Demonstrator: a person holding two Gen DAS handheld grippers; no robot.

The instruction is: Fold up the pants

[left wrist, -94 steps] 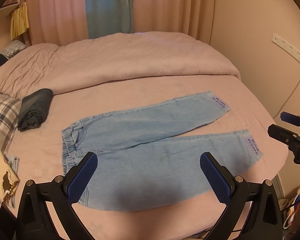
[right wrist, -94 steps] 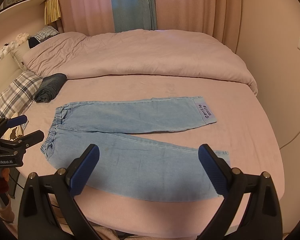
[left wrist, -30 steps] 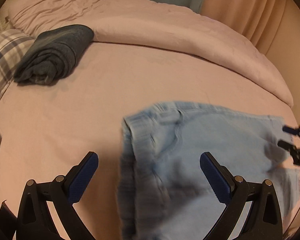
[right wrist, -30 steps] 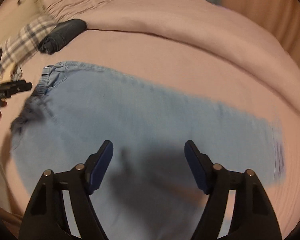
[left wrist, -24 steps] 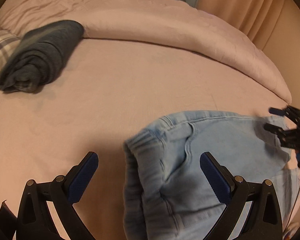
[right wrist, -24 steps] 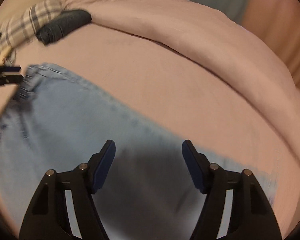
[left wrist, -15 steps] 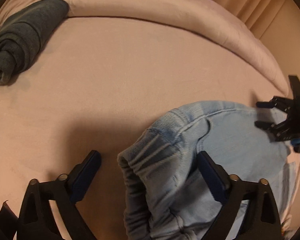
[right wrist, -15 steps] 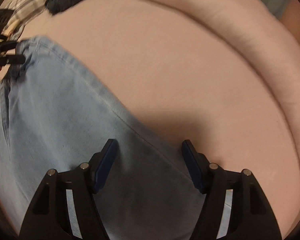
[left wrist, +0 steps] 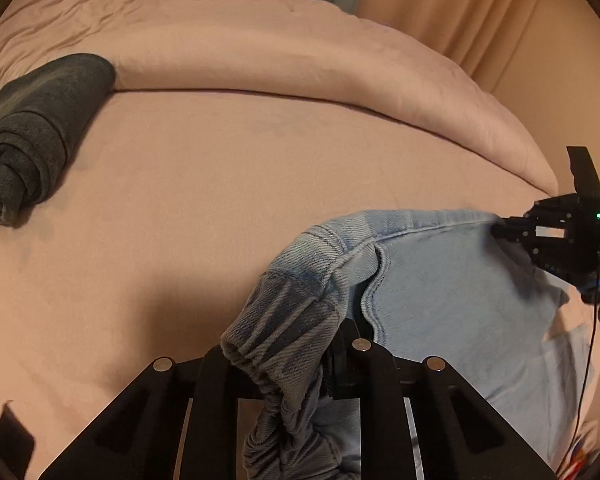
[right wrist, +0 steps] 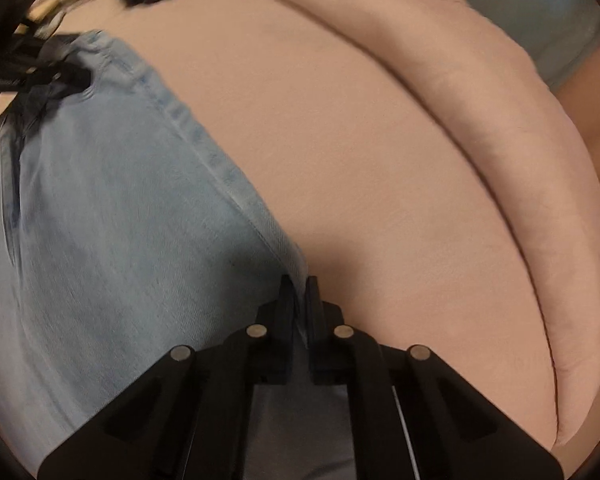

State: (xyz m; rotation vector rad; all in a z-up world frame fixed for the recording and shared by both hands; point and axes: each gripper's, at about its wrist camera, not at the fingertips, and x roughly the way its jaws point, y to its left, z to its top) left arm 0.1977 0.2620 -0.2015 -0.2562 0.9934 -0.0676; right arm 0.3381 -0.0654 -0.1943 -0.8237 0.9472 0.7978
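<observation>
On a pink-sheeted bed, the left gripper clamps its jaws on the gathered elastic waistband of a pair of light-blue jeans, the denim bunched and lifted between the black fingers. The right gripper pinches the outer side seam of the same jeans farther along the leg, its jaws nearly together with the fabric edge caught between them. A rolled dark garment lies well apart near the folded pink duvet, while the jeans spread across the near side of the mattress between the two tools.
</observation>
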